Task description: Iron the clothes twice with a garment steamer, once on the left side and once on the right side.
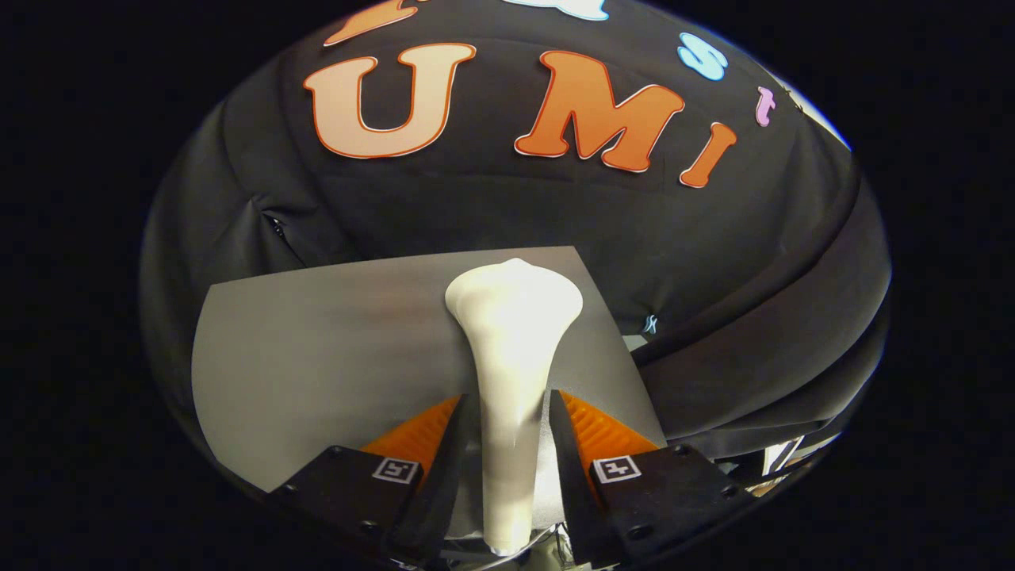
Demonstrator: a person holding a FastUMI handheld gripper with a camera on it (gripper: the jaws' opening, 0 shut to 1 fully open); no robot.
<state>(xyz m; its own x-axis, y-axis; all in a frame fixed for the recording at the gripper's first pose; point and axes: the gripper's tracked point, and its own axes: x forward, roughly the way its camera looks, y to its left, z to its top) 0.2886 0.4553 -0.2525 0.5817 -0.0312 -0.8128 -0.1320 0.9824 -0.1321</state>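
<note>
Gripper view shows the gripper (pixel 511 412) with its two fingers pressed against the narrow handle of a white garment steamer (pixel 511 357), one on each side; the steamer runs forward between them, its wide head just beyond the fingertips; under it lies a grey sheet (pixel 317 349); beyond hangs the black cloth wall (pixel 492 214).

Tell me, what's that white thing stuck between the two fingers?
That's the garment steamer. In the gripper view, the gripper is shut on its handle, and its wide head reaches out over the grey board.
</note>
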